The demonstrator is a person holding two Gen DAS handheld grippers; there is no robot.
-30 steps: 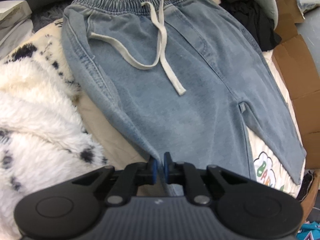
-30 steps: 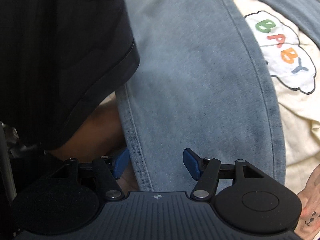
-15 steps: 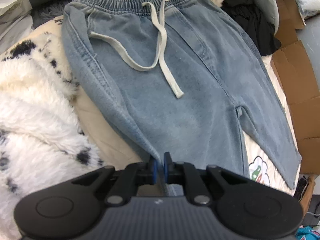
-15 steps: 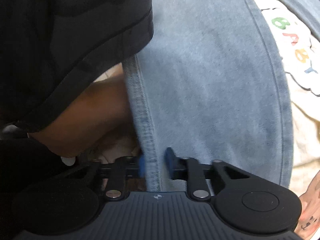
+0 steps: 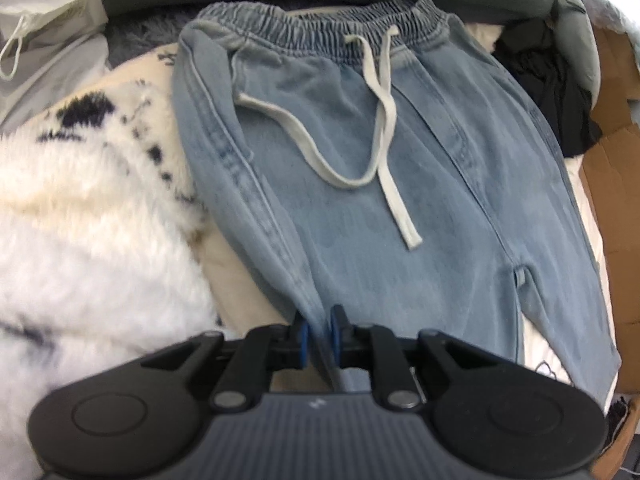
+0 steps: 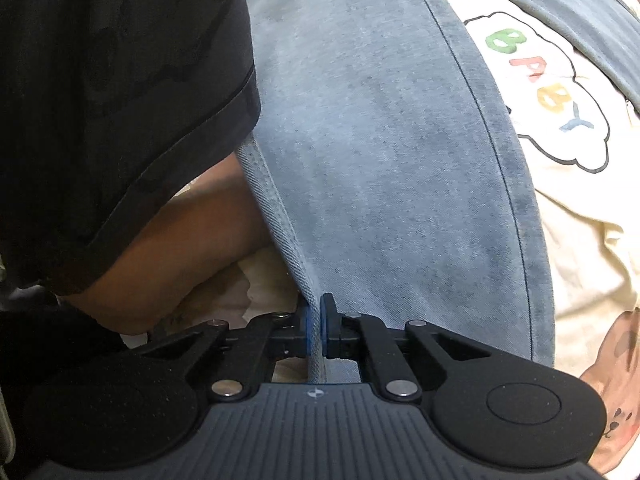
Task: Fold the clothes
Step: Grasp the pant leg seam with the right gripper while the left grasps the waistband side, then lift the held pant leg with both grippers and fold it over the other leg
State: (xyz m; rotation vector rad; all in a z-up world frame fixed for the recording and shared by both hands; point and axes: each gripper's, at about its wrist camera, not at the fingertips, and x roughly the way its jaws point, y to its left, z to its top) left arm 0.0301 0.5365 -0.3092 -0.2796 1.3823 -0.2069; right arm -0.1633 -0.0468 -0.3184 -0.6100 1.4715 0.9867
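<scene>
Both grippers' fingers pinch jeans (image 5: 400,208) edge: left gripper (image 5: 319,330) opening slightly, right gripper (image 6: 314,326) clamped

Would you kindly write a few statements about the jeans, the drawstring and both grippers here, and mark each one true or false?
1. The right gripper is clamped on the hem of the denim trousers. True.
2. The drawstring is tied in a tight bow. False: it hangs loose and untied across the front.
3. The left gripper has denim between its pads. True; its jaws are opening slightly.
4. The trousers are already folded in half. False: they lie spread out, waistband at the far end.
5. The waistband is fastened with a leather belt. False: it is elastic.
</scene>
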